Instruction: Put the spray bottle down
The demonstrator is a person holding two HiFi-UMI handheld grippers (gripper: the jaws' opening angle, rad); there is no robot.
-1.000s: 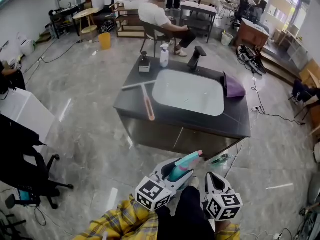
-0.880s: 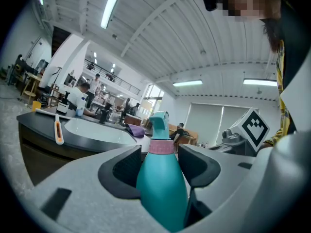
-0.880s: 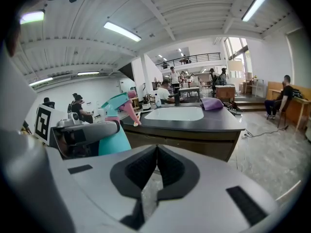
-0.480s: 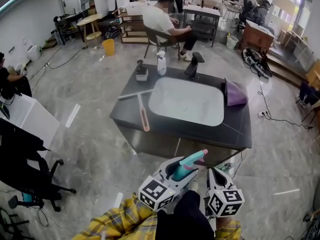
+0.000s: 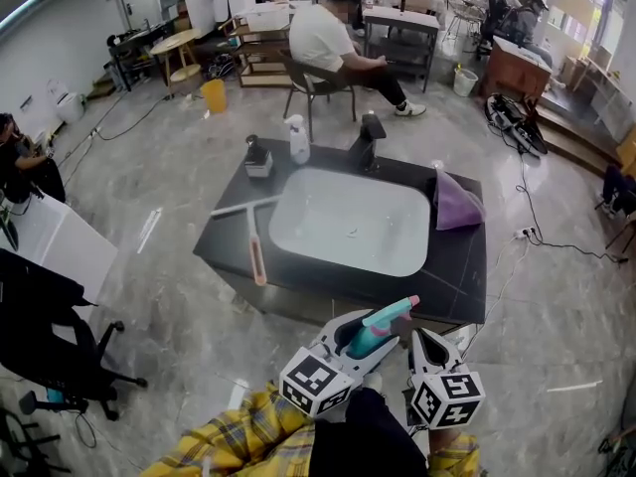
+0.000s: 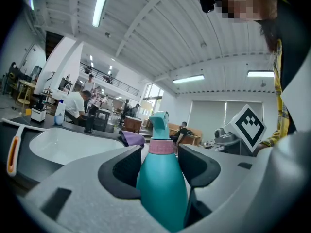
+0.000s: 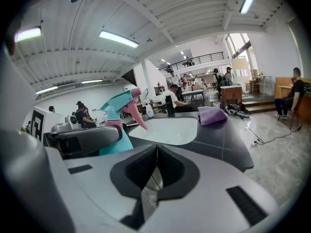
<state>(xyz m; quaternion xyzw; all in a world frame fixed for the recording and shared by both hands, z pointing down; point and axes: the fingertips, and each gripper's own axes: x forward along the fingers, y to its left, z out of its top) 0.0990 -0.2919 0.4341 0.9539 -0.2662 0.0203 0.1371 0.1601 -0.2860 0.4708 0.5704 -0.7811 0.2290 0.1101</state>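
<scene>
A teal spray bottle with a pink collar and trigger sits between the jaws of my left gripper, which is shut on its body; the left gripper view has the bottle upright with its nozzle pointing away. My right gripper hangs just to its right, jaws shut with nothing between them. In the right gripper view the bottle shows at the left. Both grippers are short of the near edge of a dark counter with a white sink basin.
On the counter lie a squeegee, a purple cloth, a white spray bottle, a black faucet and a small dispenser. A person sits on a chair behind it. A black office chair stands left.
The counter has come closer and shifted left in the head view as both grippers travelled toward it. The bottle stays held in the left gripper; the right jaws stay shut.
</scene>
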